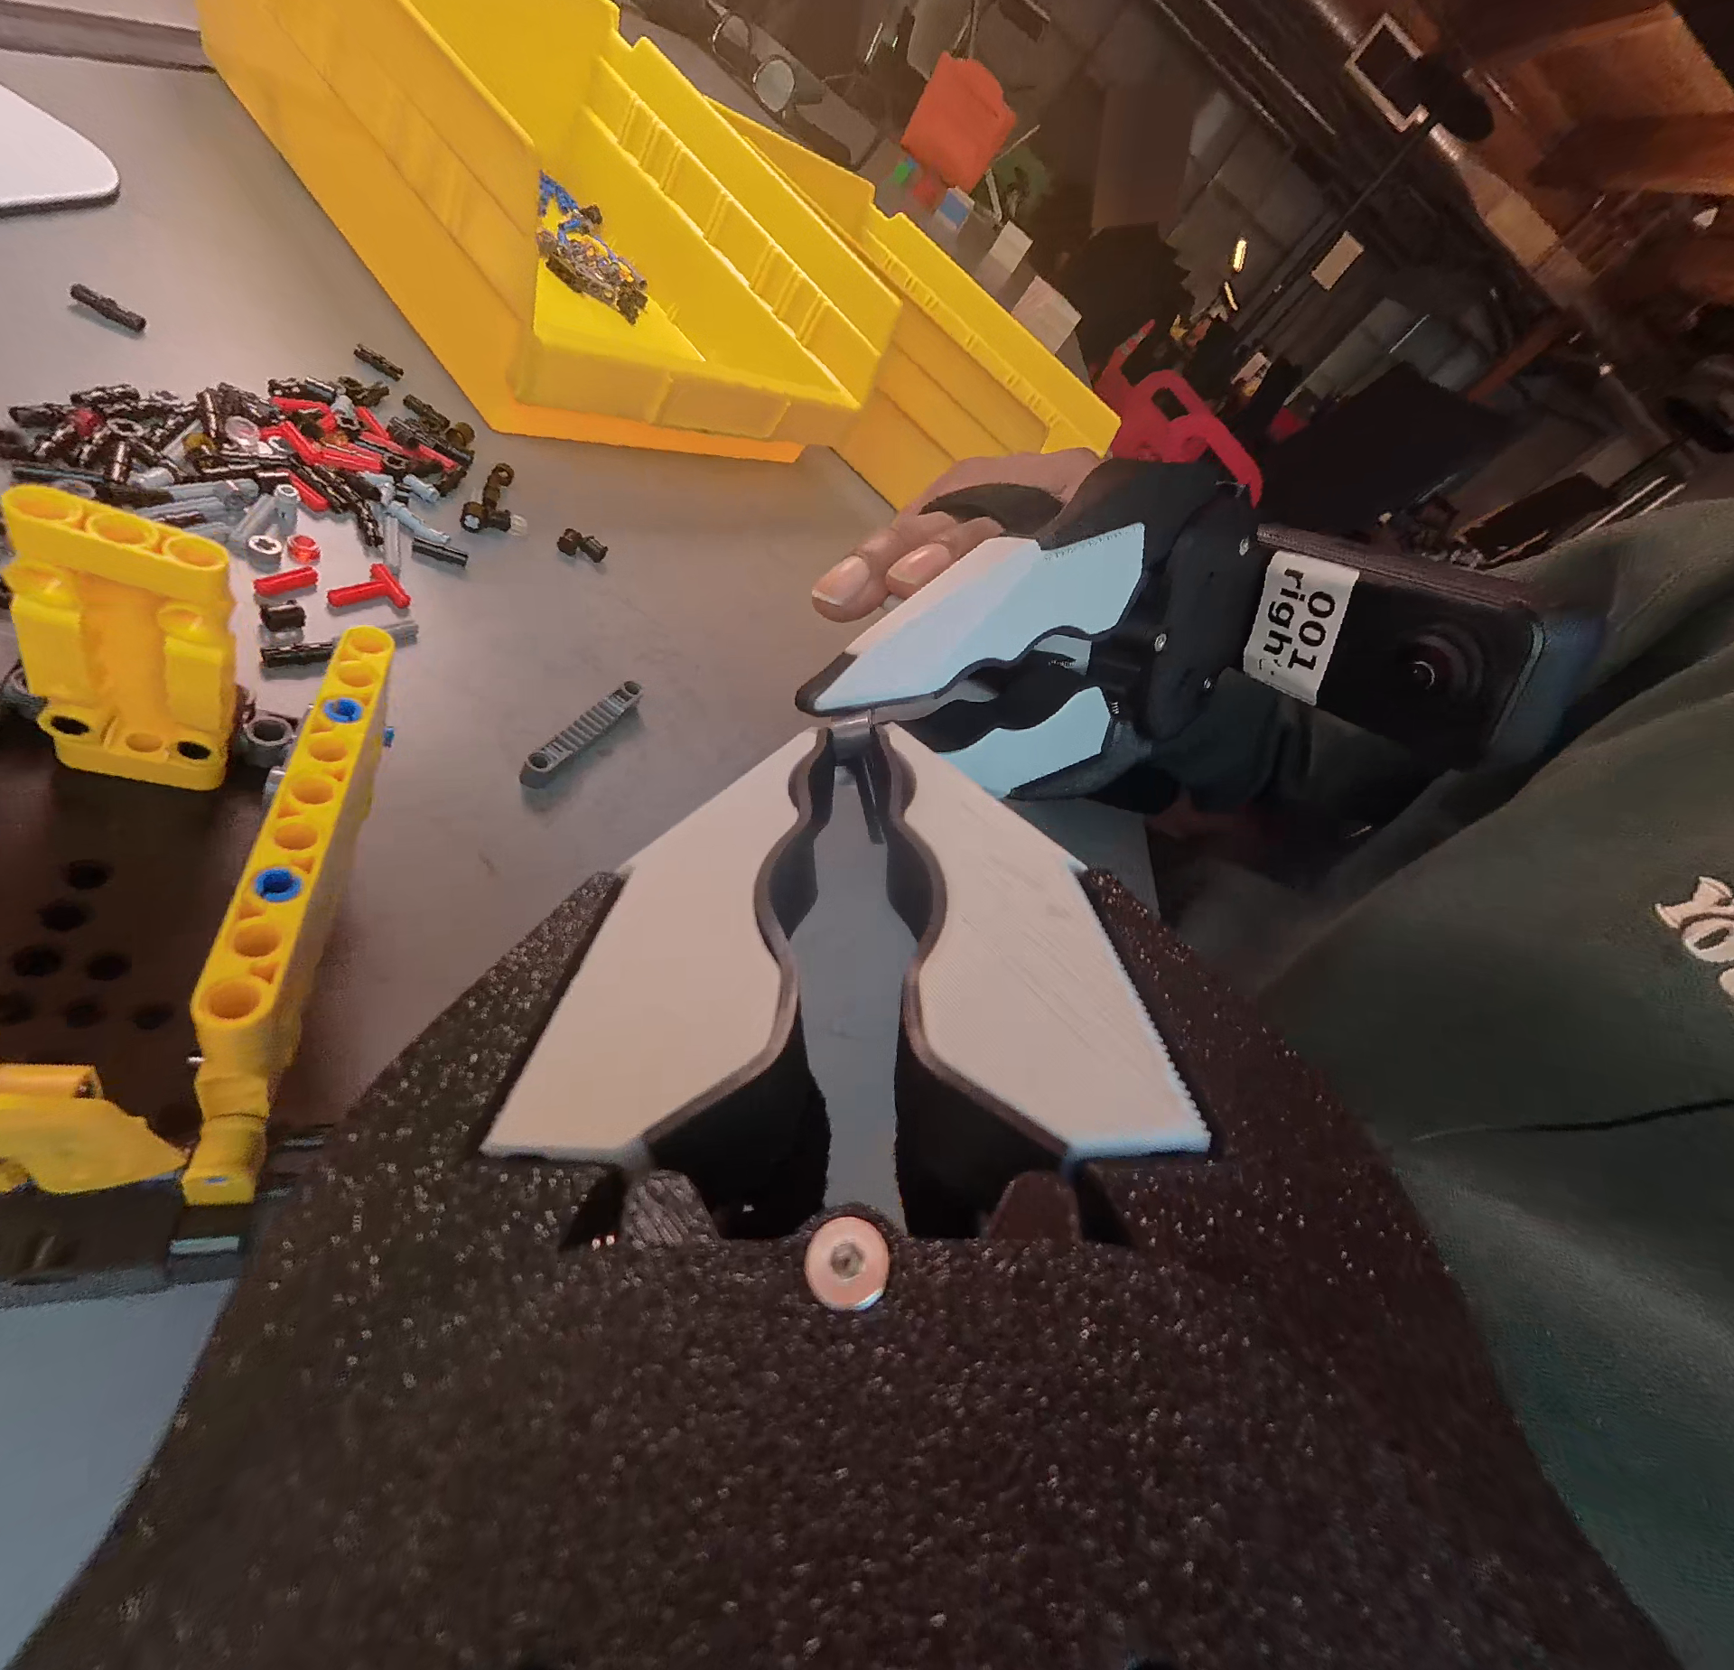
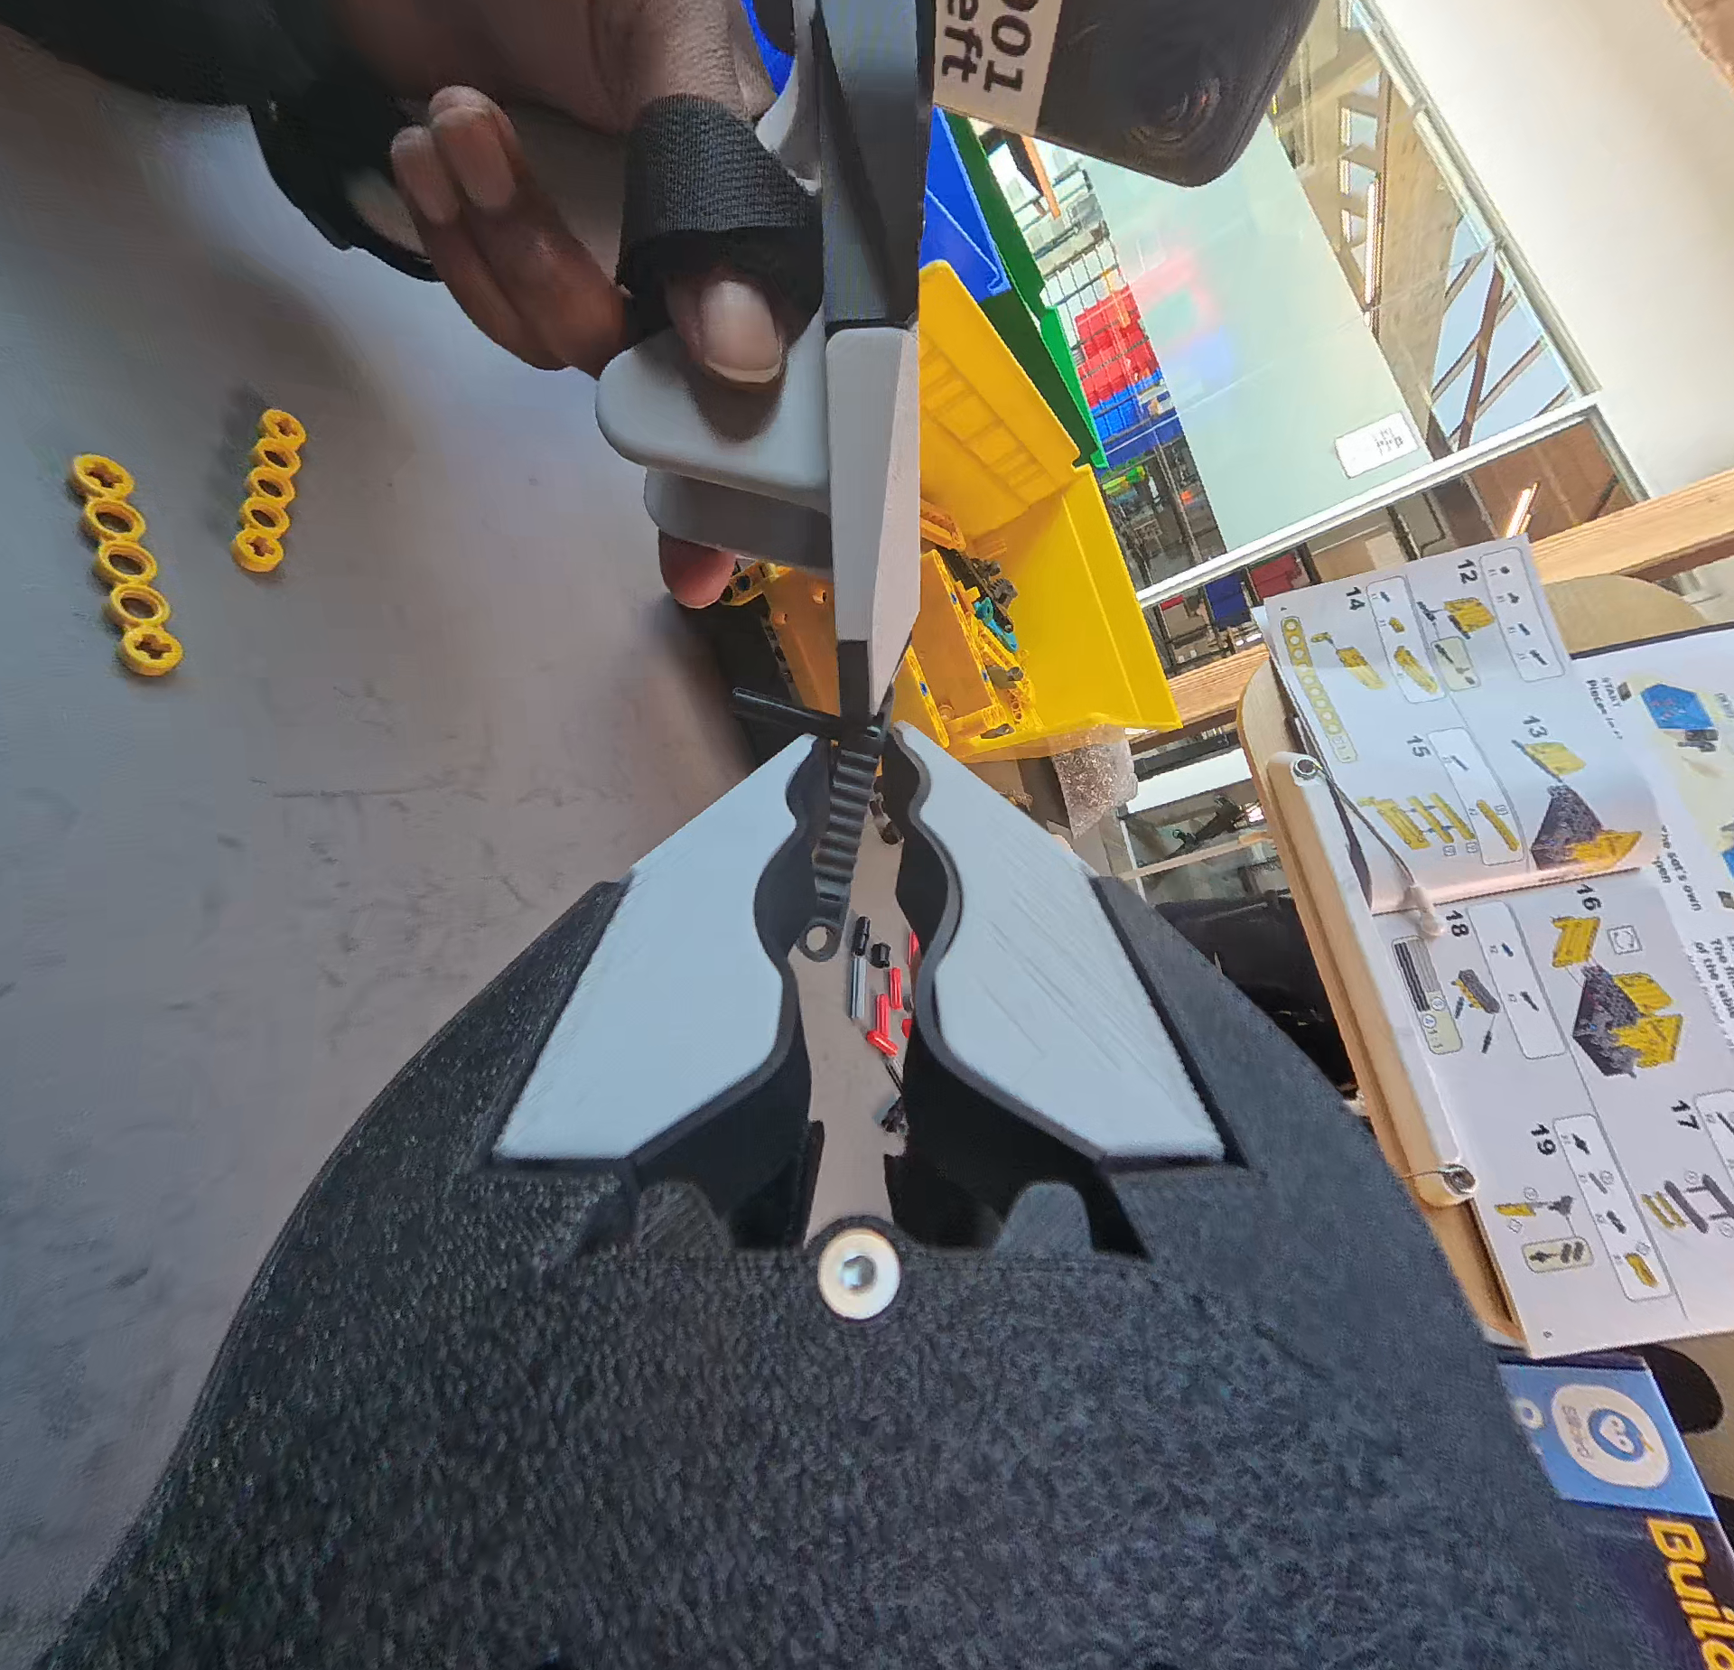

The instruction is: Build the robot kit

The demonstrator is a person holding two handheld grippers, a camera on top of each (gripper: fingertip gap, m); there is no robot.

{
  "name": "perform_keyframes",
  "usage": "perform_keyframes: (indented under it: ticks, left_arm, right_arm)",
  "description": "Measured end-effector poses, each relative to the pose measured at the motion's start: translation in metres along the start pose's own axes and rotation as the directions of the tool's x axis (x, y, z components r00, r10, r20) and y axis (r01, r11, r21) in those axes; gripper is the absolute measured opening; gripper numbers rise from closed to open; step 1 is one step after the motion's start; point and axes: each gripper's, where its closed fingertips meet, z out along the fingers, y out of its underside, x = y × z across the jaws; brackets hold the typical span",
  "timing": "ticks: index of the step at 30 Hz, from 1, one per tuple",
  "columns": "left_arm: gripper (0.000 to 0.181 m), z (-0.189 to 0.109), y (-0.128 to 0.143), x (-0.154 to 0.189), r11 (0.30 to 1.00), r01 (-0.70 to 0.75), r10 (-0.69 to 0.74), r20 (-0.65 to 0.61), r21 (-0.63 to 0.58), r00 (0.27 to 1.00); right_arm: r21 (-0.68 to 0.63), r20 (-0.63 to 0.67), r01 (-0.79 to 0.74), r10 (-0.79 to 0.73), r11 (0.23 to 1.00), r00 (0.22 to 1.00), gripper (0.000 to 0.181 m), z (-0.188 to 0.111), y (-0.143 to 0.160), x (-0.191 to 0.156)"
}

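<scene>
With both tools tip to tip, right gripper (image 2: pixel 859 752) clamps the grey toothed rack (image 2: pixel 838 837) lengthwise; left gripper (image 1: pixel 849 743) pinches a black pin (image 1: pixel 873 794)

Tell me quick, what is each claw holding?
Left gripper: shut on a small grey piece.
Right gripper: shut on a black toothed strip.
</scene>
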Motion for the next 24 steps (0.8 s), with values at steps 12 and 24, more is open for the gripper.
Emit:
perform_keyframes:
  ticks: [12, 24]
  left_arm:
    - [0.006, 0.003, 0.001, 0.003, 0.967, -0.245, 0.252, 0.100, -0.071, 0.963]
    - [0.006, 0.001, -0.008, -0.001, 0.998, -0.032, 0.030, 0.032, 0.056, 0.999]
  right_arm:
    - [0.052, 0.090, -0.110, 0.106, 0.993, 0.990, 0.011, -0.005, -0.001, -0.001]
    - [-0.027, -0.024, -0.009, 0.008, 1.000, 1.000, 0.009, -0.001, 0.000, 0.006]
